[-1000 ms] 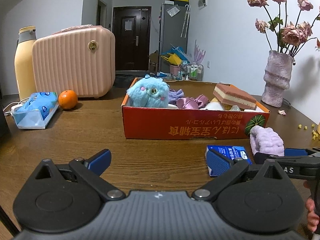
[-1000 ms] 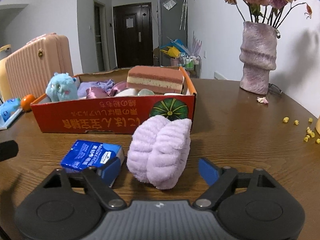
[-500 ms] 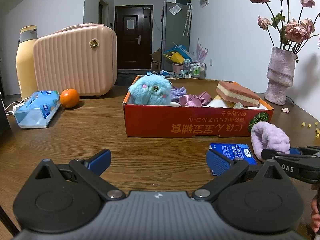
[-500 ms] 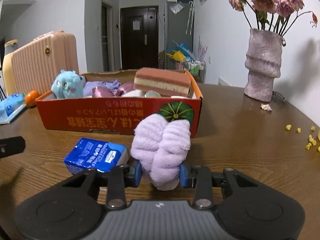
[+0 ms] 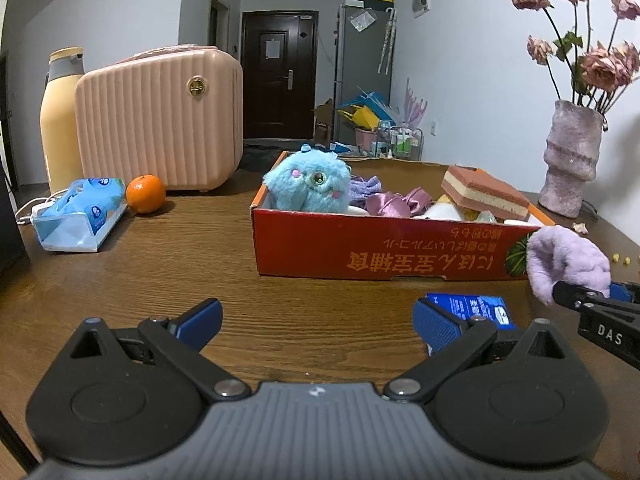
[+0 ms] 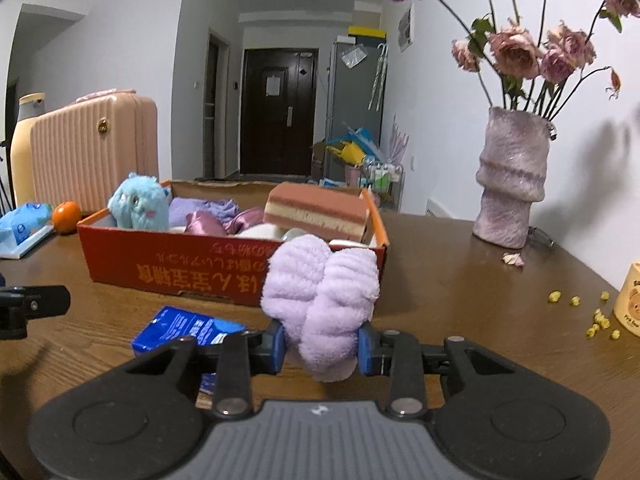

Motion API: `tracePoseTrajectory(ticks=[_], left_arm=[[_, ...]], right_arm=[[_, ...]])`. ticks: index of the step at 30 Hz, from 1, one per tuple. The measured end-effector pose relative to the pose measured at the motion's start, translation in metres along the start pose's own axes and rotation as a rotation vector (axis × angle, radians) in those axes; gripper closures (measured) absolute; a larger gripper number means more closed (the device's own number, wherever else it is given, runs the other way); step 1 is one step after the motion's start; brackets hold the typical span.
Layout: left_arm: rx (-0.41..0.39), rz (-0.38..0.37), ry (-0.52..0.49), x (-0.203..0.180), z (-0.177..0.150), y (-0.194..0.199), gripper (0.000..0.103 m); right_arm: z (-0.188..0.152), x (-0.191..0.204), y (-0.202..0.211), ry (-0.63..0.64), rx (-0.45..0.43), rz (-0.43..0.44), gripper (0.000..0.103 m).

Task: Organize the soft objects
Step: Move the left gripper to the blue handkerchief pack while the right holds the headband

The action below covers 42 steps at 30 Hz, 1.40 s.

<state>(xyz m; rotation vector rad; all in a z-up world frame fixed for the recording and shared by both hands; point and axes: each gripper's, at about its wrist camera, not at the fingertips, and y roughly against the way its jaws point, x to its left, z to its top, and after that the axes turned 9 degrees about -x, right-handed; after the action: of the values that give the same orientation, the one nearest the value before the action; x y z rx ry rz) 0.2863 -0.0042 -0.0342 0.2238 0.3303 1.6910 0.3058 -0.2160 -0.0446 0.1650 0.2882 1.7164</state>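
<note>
Right wrist view, nearest first: right gripper [image 6: 321,346] clamped on a lilac plush scrunchie [image 6: 320,304], blue pads [image 6: 277,346] pressing its lower part from both sides, fluffy folds bulging upward above them, long axis roughly upright. Lifted clear of the wooden table [image 6: 460,304] or not, impossible to tell. Just left and below, a small blue packet [image 6: 176,328] lying flat, white print too small to read. Behind, a red cardboard box [image 6: 176,264] with orange characters printed upside down and a green pumpkin picture partly hidden by the scrunchie; inside, a blue furry toy [image 6: 138,206], purple satin fabric [image 6: 208,222], a pink layered sponge [image 6: 318,210]. Farther right, a lilac vase [image 6: 512,188] of dried roses. Left wrist view: left gripper [image 5: 316,318] spread wide over bare table [image 5: 160,264], nothing between the fingers [image 5: 198,318]; at the right edge the letters "DAS" on the right gripper [image 5: 600,308], scrunchie [image 5: 566,262] pinched in it in front of the box's [image 5: 380,248] right corner. Far left, a blue tissue pack [image 5: 80,212], an orange [image 5: 145,199], a pink ribbed case [image 5: 160,120].
</note>
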Motion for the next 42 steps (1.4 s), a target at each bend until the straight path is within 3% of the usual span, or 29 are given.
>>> tracePoseTrajectory(ticks=[12, 23, 42], left_arm=[[0.038, -0.057, -0.016, -0.042, -0.002, -0.014, 0.000], [0.133, -0.114, -0.037, -0.082, -0.009, -0.039, 0.000], [0.198, -0.070, -0.094, -0.115, -0.015, -0.068, 0.000]], right_arm=[[0.005, -0.026, 0.008, -0.027, -0.044, -0.038, 0.070], [0.007, -0.055, 0.012, -0.046, -0.069, -0.064, 0.070], [0.003, -0.080, 0.010, -0.047, -0.062, -0.078, 0.069]])
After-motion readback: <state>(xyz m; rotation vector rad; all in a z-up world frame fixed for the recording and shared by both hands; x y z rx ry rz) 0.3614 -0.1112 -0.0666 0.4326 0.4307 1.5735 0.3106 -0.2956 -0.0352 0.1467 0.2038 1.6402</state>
